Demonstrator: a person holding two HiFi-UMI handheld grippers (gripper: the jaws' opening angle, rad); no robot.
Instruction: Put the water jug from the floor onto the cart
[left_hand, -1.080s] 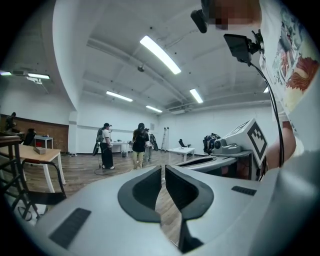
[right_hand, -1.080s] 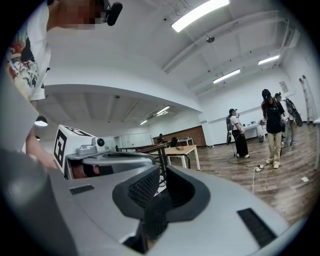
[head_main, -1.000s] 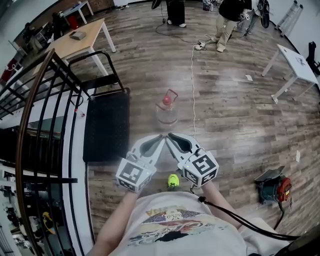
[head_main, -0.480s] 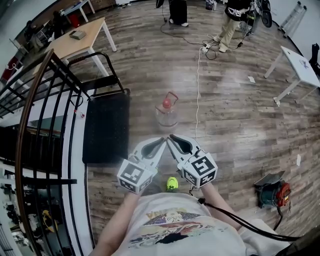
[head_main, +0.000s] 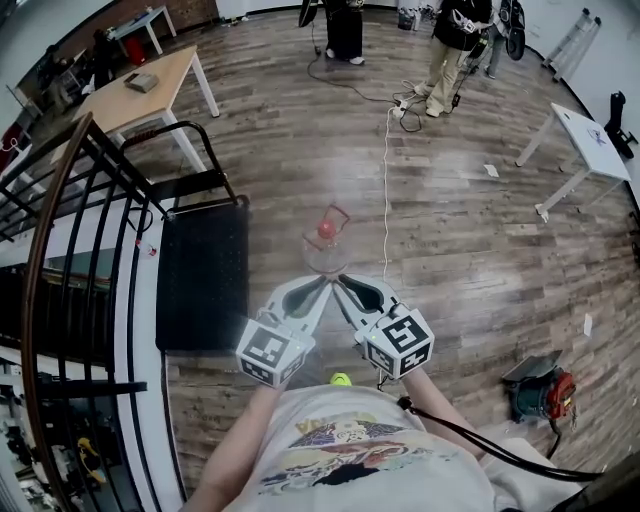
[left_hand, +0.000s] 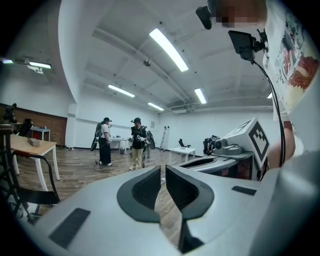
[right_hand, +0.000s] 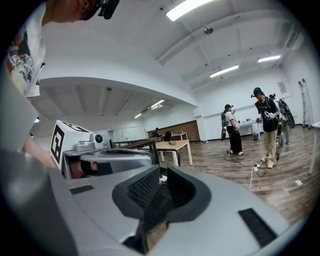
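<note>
**A:** Where's the jug?

**B:** The water jug (head_main: 326, 250) stands upright on the floor at your twelve o'clock, just past your tips. Your left gripper (head_main: 322, 284) and right gripper (head_main: 340, 283) both have their jaws closed on nothing.

**A:** How will it handle?

**B:** It's clear, rigid and probably slick-walled. It will be heavy if it's full, but I can't tell the level. Take the red handle (head_main: 341, 213) above the cap (head_main: 326, 230). The cart (head_main: 200, 270) is at the jug's nine o'clock, with nothing on its black deck.
</note>
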